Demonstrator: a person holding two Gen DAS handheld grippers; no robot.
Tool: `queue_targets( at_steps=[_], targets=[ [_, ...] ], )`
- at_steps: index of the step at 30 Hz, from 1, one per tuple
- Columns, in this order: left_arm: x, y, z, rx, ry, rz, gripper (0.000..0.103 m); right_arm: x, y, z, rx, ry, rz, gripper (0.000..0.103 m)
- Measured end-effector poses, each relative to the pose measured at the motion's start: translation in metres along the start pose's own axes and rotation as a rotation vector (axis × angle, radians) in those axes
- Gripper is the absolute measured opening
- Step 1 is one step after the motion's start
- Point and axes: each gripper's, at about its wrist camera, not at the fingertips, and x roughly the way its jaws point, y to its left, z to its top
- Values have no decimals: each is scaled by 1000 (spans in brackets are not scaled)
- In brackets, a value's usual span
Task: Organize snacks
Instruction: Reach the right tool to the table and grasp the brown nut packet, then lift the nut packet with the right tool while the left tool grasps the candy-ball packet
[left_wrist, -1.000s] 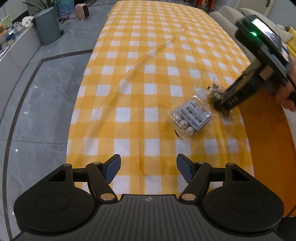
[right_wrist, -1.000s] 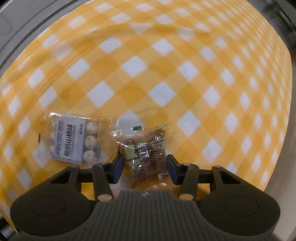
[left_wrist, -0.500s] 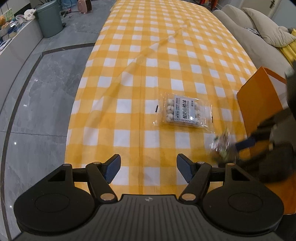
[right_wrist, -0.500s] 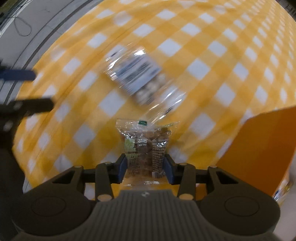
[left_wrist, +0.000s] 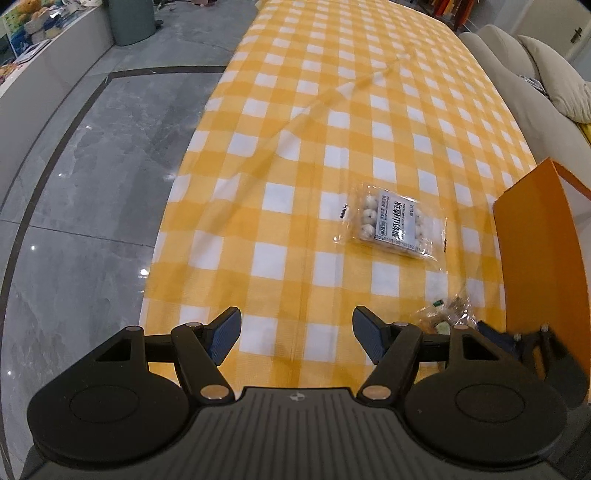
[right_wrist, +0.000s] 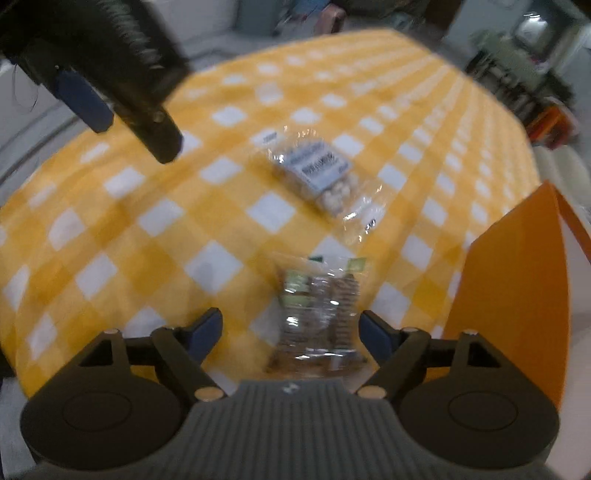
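A clear packet of brown snacks (right_wrist: 319, 314) lies between the wide-apart fingers of my right gripper (right_wrist: 291, 332), which is open and not touching it. The packet also shows in the left wrist view (left_wrist: 445, 319). A clear bag of white balls with a blue-grey label (left_wrist: 393, 227) lies flat on the yellow checked cloth, farther out; it also shows in the right wrist view (right_wrist: 323, 173). My left gripper (left_wrist: 296, 334) is open and empty above the near part of the table. An orange box (left_wrist: 535, 266) stands at the right.
The orange box wall (right_wrist: 513, 295) stands close to the right of my right gripper. A grey floor lies past the table's left edge (left_wrist: 177, 206). A beige sofa (left_wrist: 517, 62) runs along the far right. A green bin (left_wrist: 131, 16) stands far left.
My right gripper has opened and let go of the brown snack packet beside the orange box. The views have shifted; the white-ball bag stays in place.
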Motion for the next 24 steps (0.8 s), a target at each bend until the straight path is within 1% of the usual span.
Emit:
queue_targets(
  at_steps=[1,3,4,5,7,9,12,13,15,16,17,19,21,22,23,24],
  targets=[
    [1,0,0,-3,4,1,81,1,1,3,23,-27,-17,80],
    [2,-1,-1,-8,9,7,81,-1,5,-5,58,-92,-32,82],
    [3,0,-1,-21,5,18,81,-2,4,-10,95,-117,-41,84],
    [2,0,-2,-36,-1,28,81,0,1,-14,146,-138,-46,88],
    [1,3,0,-71,-18,46,81,4,-3,-20,252,-194,-41,92],
    [0,8,0,-102,-32,42,81,13,-8,-32,265,-287,-28,92],
    [-1,14,1,-146,-41,41,81,20,-6,-39,217,-390,-32,92],
    [0,16,2,-157,-40,47,81,19,-5,-42,219,-407,-23,92],
    [2,16,2,-166,-33,55,81,22,-12,-39,260,-393,8,91],
    [2,16,2,-165,-31,48,81,23,-16,-38,286,-384,30,90],
    [2,16,2,-164,-32,36,81,26,-21,-37,306,-385,36,85],
    [1,15,1,-169,-41,27,80,29,-23,-37,325,-391,6,78],
    [0,12,0,-164,-52,25,79,28,-22,-37,330,-397,-15,66],
    [0,10,0,-160,-60,22,78,32,-24,-36,327,-402,-13,61],
    [-1,9,0,-156,-72,14,78,32,-22,-38,325,-407,-14,51],
    [-2,7,1,-149,-90,-1,78,31,-22,-38,321,-410,-15,49]
  ],
)
